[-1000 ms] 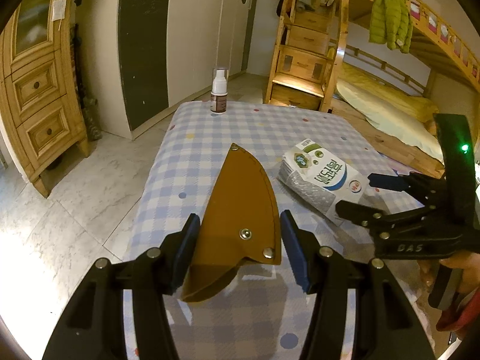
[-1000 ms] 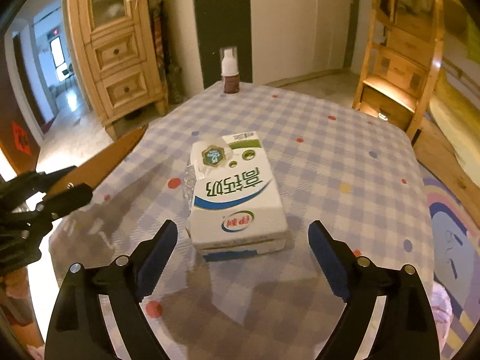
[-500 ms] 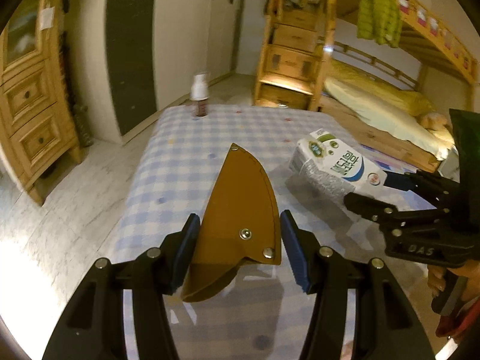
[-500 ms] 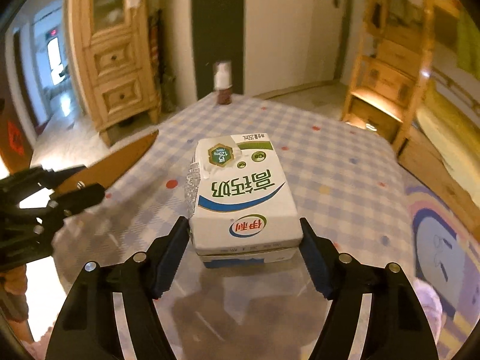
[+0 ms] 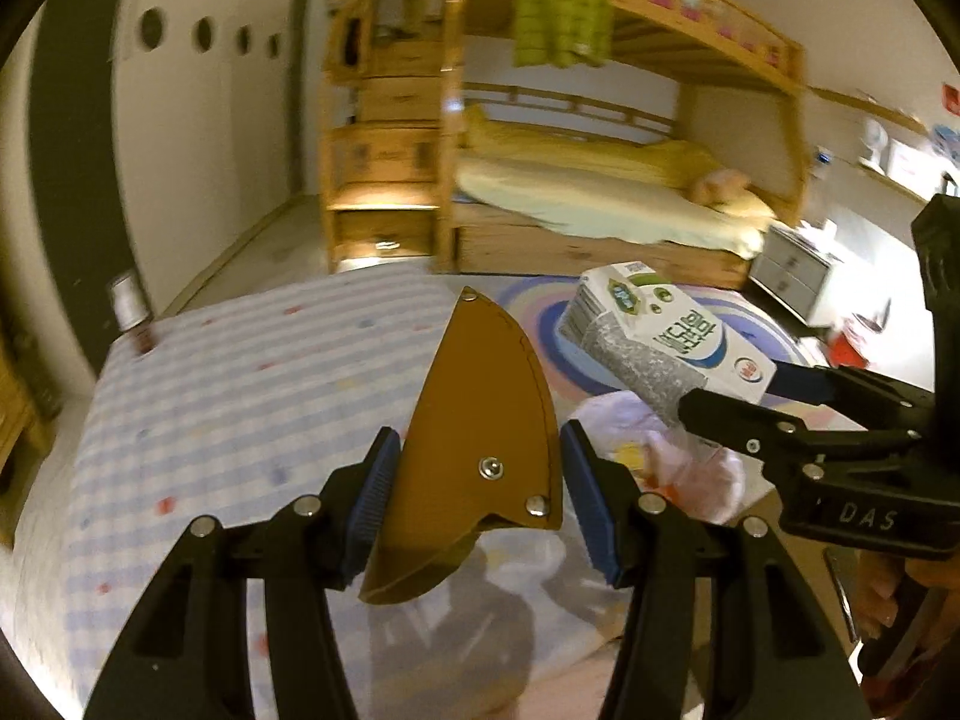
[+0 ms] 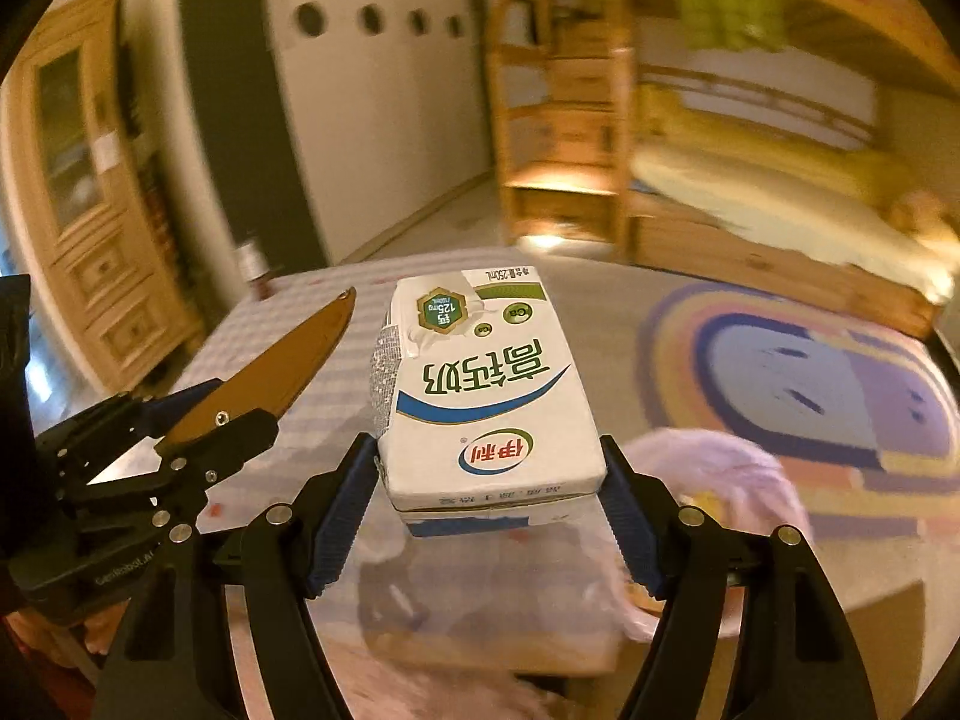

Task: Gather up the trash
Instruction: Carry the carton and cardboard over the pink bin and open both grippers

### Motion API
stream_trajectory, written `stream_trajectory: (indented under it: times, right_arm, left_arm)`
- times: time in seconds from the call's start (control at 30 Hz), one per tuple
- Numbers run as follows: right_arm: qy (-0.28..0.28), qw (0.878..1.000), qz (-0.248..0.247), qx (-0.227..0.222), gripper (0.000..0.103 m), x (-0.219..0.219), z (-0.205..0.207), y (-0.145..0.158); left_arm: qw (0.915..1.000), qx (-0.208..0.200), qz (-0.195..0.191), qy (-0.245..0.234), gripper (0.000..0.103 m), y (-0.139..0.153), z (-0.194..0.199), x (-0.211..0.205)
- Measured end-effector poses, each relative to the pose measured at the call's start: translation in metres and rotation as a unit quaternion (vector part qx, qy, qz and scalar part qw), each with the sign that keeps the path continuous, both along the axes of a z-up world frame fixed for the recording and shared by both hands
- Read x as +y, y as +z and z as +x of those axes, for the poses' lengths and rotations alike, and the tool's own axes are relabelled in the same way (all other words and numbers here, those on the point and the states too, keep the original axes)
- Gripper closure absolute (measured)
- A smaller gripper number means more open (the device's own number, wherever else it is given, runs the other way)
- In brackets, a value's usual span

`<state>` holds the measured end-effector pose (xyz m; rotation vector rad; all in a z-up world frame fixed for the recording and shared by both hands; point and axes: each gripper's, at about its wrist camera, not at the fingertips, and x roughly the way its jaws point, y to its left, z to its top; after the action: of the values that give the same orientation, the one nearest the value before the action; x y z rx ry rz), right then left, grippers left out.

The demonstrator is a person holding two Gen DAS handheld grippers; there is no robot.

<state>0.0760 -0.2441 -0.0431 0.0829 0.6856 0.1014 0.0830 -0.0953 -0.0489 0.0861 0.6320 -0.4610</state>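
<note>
Two items of trash are in hand. My right gripper (image 6: 489, 516) has its pads pressed on both sides of the milk carton (image 6: 489, 396), which is clear of the checked tablecloth (image 5: 240, 396) and carried out past the table's edge. My left gripper (image 5: 474, 507) is half closed on the brown leather sheath (image 5: 480, 438), point away from me, pads against its edges (the blurred room suggests both hands are in transit).

Below and between the grippers lies a pale plastic bag (image 5: 666, 450) with something yellow inside; I judge it to be the trash bag, though its mouth is not clearly visible. A small bottle (image 6: 252, 264) stands at the far end of the table; beyond are a round rug (image 6: 810, 384) and a bunk bed (image 5: 600, 180).

Step in hand, as I judge it: carry to disposal. Next move calls for bringing each item over the bag's opening before releasing, carton first.
</note>
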Motion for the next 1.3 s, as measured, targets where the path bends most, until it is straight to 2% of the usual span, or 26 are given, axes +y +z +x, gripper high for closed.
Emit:
stream_trajectory:
  times: [0.2,0.43,0.5,0.77,0.97,1.07,1.1,1.17,1.23,1.3]
  right_arm:
    - [-0.082,0.997,-0.005,-0.001,0.031,-0.061,-0.026,-0.003]
    - [-0.145,0.989,-0.002,-0.006,0.028,-0.112,-0.017,-0.013]
    - [-0.156,0.988,0.003,-0.01,0.015,-0.126,-0.011,-0.016]
    - [-0.163,0.986,0.008,-0.02,0.015,-0.15,-0.021,-0.023]
    - [-0.203,0.979,0.029,-0.014,0.015,-0.173,-0.029,-0.026]
    - [-0.221,0.975,0.034,-0.014,0.015,-0.185,-0.036,-0.025]
    - [-0.224,0.974,0.035,-0.014,0.015,-0.186,-0.037,-0.025]
    - [-0.232,0.972,0.042,-0.013,0.015,-0.192,-0.041,-0.025]
    - [-0.235,0.971,0.049,-0.013,0.015,-0.194,-0.045,-0.024]
    - [-0.234,0.971,0.053,-0.015,0.015,-0.194,-0.049,-0.024]
  left_arm:
    - [0.9988,0.001,0.005,-0.048,0.049,-0.001,-0.002,-0.049]
    - [0.9978,0.012,0.013,-0.064,0.049,-0.007,0.01,-0.085]
    - [0.9975,0.015,0.016,-0.067,0.049,-0.008,0.013,-0.093]
    - [0.9954,0.028,0.028,-0.087,0.049,-0.02,0.02,-0.124]
    - [0.9921,0.041,0.034,-0.114,0.049,-0.035,0.028,-0.163]
    - [0.9912,0.038,0.024,-0.125,0.048,-0.034,0.032,-0.179]
    - [0.9911,0.038,0.021,-0.125,0.045,-0.034,0.033,-0.184]
    - [0.9926,0.041,0.009,-0.114,0.016,-0.029,0.034,-0.186]
    - [0.9937,0.032,-0.003,-0.107,0.014,-0.025,0.031,-0.18]
    - [0.995,0.029,0.01,-0.095,0.014,-0.024,0.029,-0.172]
